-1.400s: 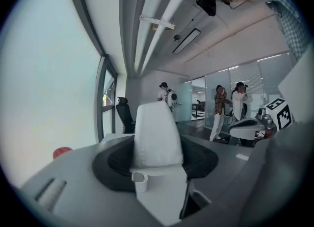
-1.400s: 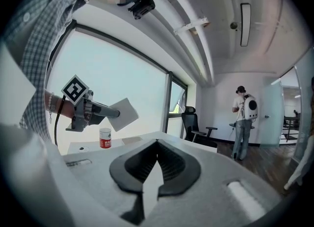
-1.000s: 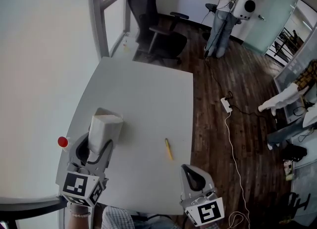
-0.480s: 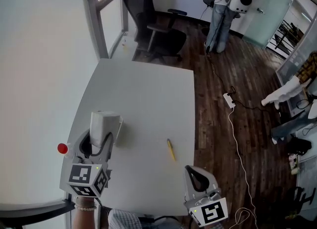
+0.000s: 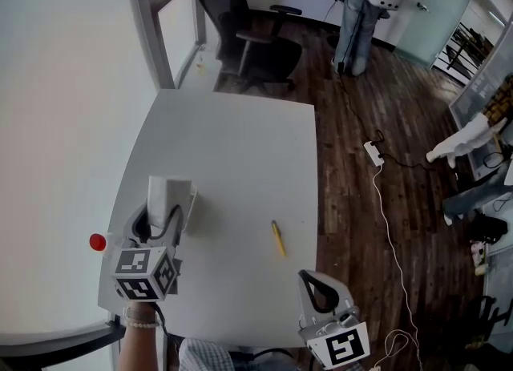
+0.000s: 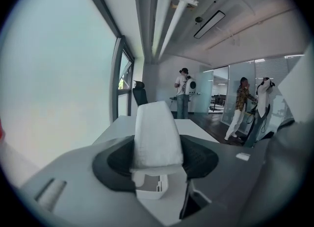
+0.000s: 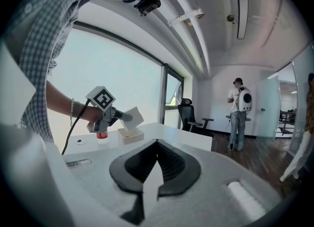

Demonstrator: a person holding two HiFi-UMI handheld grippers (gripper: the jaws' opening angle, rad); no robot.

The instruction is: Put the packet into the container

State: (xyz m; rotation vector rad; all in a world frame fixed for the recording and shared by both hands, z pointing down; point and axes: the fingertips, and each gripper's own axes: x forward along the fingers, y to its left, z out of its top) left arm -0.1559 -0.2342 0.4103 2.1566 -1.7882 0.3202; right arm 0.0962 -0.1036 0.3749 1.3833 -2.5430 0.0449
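Since a second ago the left claw (image 5: 164,219) is sitting closer to the person, its marker cube turned more face-up, and the white packet (image 5: 168,191) it carries is showing a narrower side. That claw is closed on the lower part of the packet, which is standing up between the jaws and leaning away from the hand. In the left gripper view a small white open container (image 6: 149,190) is lying on the bench (image 5: 240,153) directly under the packet; the right gripper view shows the packet hanging just above the container and not yet in it. Holding the packet by one end is probably leaving the free end clear to go into the opening first. The right claw (image 7: 156,164) is waiting at the near edge of the bench with its jaws together and nothing between them, well apart from the work. A yellow pen (image 5: 276,239) is lying loose on the bench between the two claws, and a red-capped bottle (image 7: 101,134) is standing just beside the container.
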